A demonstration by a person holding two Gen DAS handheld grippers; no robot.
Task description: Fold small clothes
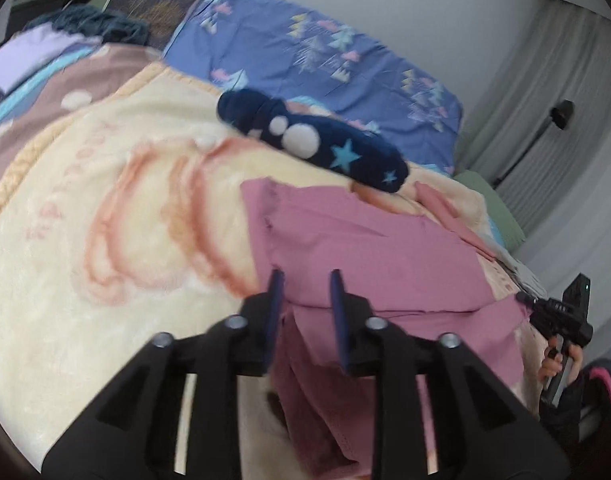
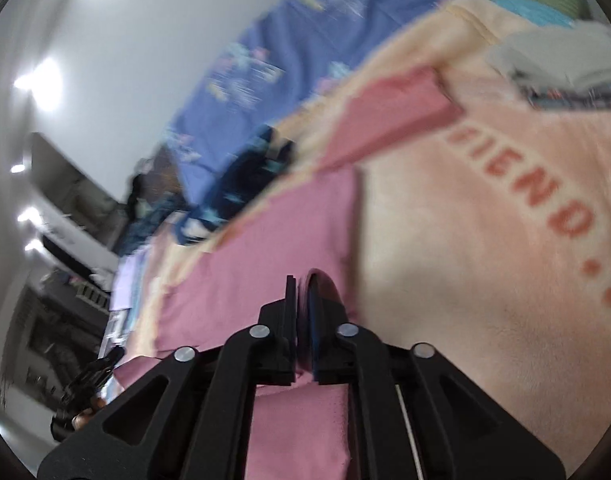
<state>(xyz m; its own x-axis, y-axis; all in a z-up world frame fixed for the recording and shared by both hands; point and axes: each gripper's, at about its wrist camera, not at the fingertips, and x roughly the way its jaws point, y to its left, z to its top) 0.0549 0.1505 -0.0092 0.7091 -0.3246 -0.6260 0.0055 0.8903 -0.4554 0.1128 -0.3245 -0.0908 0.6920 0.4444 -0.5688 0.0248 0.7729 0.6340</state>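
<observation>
On the cream blanket (image 1: 105, 200) | pink garment (image 1: 365, 248) stretches ahead of both grippers | right gripper (image 2: 301, 284) pinches its near edge | left gripper (image 1: 305, 276) parted, fabric between jaws.

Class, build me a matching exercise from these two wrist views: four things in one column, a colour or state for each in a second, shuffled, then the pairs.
Column A
1. left claw
2. right claw
3. pink garment
4. star-print cushion

Column B
a. navy blue
b. shut on fabric
c. open
d. lying on the cream blanket, partly folded

Pairs: 1-c, 2-b, 3-d, 4-a
</observation>
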